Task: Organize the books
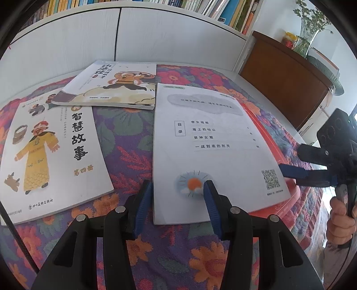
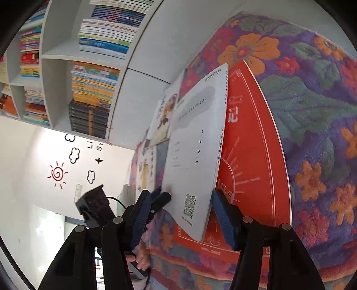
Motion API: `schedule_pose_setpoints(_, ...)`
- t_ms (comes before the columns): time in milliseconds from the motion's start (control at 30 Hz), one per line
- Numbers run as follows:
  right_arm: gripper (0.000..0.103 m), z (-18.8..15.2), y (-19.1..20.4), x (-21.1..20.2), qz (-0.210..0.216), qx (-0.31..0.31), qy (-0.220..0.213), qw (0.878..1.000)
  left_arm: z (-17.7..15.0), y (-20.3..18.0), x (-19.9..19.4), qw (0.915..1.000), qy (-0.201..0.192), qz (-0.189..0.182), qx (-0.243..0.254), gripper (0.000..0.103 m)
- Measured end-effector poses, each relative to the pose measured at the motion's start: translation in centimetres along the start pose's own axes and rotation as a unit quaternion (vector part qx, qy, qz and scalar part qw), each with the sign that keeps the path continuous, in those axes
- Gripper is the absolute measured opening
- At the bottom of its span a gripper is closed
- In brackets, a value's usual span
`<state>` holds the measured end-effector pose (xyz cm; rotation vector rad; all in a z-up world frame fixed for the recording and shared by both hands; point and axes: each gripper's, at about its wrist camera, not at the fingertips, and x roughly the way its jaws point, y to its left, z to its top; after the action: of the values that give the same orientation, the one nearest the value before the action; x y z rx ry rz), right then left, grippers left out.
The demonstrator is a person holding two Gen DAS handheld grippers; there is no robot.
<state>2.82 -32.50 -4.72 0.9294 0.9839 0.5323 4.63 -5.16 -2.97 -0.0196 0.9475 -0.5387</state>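
left wrist: rides its gripper, tilted down, close over floral cloth (image 1: 125,133), facing bookshelf (image 1: 200,6) | right wrist: low at cloth edge, rolled sideways, looking across | shared: white booklet (image 1: 212,145) on red book (image 2: 250,156)

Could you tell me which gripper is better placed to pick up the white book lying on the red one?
Probably the right gripper: its open jaws already straddle the raised corner of the white book above the red book. The left gripper merely rests over the near edge, with the book lying flat there.
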Motion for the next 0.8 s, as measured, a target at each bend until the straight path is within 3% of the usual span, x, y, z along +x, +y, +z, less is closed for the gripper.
schedule_pose_setpoints(300,0.057,-2.6,0.8,-0.4,0.056,0.008,0.008,0.998,0.0,0.0,0.1,1.0000,-0.001,-0.001,-0.002,0.044)
schedule_pose_setpoints(333,0.051,-2.7,0.9,0.0,0.062,0.012,0.013,0.998,0.0,0.0,0.1,1.0000,-0.001,-0.003,-0.004,0.044)
schedule_pose_setpoints(433,0.043,-2.5,1.1,1.2,0.028,0.018,0.003,0.999,0.0,0.1,0.0,1.0000,-0.001,-0.006,-0.006,0.045)
schedule_pose_setpoints(500,0.028,-2.3,1.4,1.8,-0.007,0.017,-0.011,1.000,0.0,0.2,-0.1,0.9999,-0.001,-0.009,-0.008,0.045)
schedule_pose_setpoints(600,0.016,-2.2,1.6,1.4,-0.006,0.023,-0.030,0.999,0.1,0.4,-0.1,0.9998,0.000,-0.016,-0.012,0.045)
schedule_pose_setpoints(800,0.012,-1.4,3.2,0.3,-0.019,0.016,-0.042,0.999,0.7,0.8,-0.9,0.9989,0.014,-0.033,-0.029,0.044)
